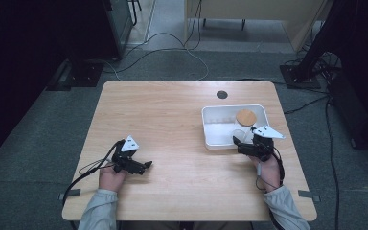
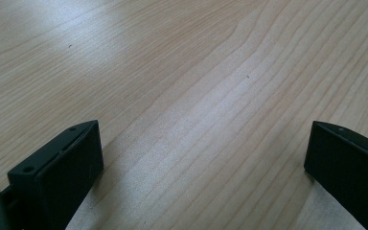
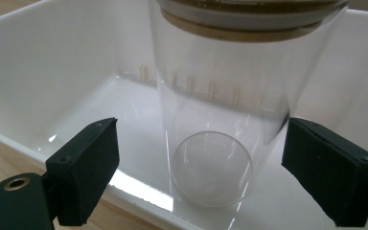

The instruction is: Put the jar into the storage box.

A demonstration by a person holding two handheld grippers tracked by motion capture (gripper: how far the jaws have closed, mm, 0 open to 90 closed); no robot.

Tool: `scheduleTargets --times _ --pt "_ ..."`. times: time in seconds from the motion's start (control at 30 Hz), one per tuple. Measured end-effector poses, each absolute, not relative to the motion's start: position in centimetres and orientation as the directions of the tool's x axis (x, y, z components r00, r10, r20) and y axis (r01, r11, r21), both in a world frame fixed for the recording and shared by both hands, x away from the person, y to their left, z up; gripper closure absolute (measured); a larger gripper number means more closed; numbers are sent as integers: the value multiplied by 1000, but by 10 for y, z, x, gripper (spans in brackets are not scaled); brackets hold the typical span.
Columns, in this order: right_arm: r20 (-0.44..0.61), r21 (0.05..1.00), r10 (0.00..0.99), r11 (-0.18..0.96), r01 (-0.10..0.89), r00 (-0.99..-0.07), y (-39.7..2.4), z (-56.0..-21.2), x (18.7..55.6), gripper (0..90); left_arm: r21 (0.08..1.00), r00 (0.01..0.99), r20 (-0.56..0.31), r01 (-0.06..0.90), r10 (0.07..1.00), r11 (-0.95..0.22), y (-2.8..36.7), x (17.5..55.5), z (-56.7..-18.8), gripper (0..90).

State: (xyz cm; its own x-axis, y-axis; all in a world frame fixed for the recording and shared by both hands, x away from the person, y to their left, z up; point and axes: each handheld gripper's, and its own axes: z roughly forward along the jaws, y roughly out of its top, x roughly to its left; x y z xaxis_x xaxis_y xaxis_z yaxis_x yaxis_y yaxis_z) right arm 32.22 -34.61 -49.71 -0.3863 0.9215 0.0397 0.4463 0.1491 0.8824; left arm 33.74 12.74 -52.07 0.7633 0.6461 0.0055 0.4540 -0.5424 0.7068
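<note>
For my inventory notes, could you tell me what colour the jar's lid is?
Light wood-brown, clearest in the high view: round lid on the clear glass jar.

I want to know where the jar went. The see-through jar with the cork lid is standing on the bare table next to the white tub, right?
Not quite: the jar stands inside the white tub, as the right gripper view shows.
</note>
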Motion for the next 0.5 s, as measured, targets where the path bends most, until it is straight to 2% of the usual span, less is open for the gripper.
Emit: scheduleTargets --times 0.5 --pt "25 874 912 179 452 -410 -344 -495 313 124 704 771 8 448 636 -551 128 335 -520 0"
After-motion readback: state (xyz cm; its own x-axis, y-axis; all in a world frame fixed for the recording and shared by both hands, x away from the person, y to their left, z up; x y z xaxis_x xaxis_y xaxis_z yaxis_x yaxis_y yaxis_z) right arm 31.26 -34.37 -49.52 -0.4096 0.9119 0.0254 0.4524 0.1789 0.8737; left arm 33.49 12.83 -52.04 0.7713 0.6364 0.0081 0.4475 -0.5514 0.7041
